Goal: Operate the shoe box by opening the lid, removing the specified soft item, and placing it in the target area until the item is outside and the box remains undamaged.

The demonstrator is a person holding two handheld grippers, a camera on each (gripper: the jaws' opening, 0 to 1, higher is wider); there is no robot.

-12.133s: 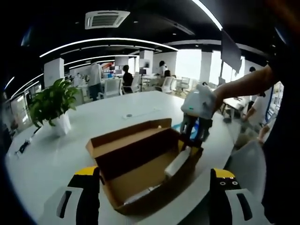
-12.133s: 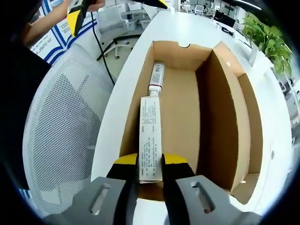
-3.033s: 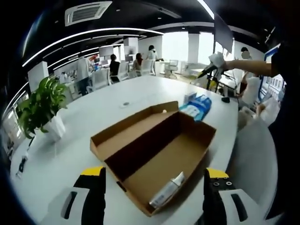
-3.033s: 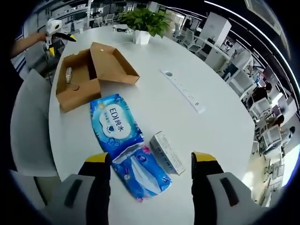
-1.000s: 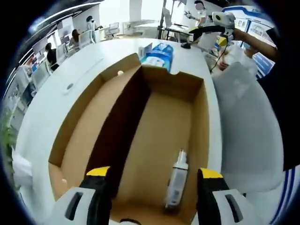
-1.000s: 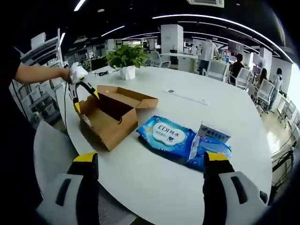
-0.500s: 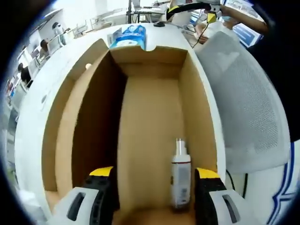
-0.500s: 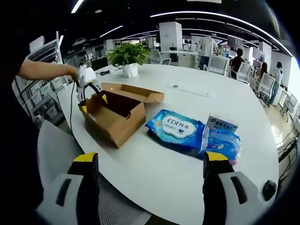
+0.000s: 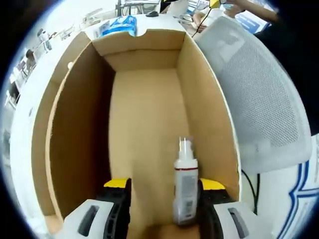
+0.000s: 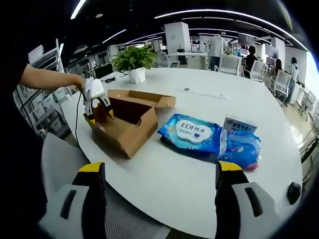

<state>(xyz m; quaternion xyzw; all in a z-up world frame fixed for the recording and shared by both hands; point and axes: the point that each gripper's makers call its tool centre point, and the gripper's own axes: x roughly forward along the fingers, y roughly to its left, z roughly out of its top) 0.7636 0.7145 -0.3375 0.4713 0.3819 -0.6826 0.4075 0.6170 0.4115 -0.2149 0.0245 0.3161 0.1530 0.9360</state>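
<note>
Across the broad white table (image 10: pixel 209 169), smooth and rounded at its rim, much bare surface lies open between the cardboard shoe box (image 10: pixel 127 127) at 10 o'clock and the glossy blue wipes pack (image 10: pixel 192 133) near centre. A white mesh chair (image 9: pixel 261 94) stands just beside the table's edge, at 3 o'clock in the left gripper view. The box is plain brown card, its lid (image 10: pixel 144 97) folded back, its straight walls leaving a long bare floor ahead of the left gripper (image 9: pixel 164 199), which reaches down inside with jaws apart. Between those jaws, nearer the right one, lies a small white spray bottle (image 9: pixel 185 186), cylindrical, nozzle pointing to 12 o'clock. The right gripper (image 10: pixel 159 191) hovers over the table's near edge, jaws wide apart, holding nothing.
</note>
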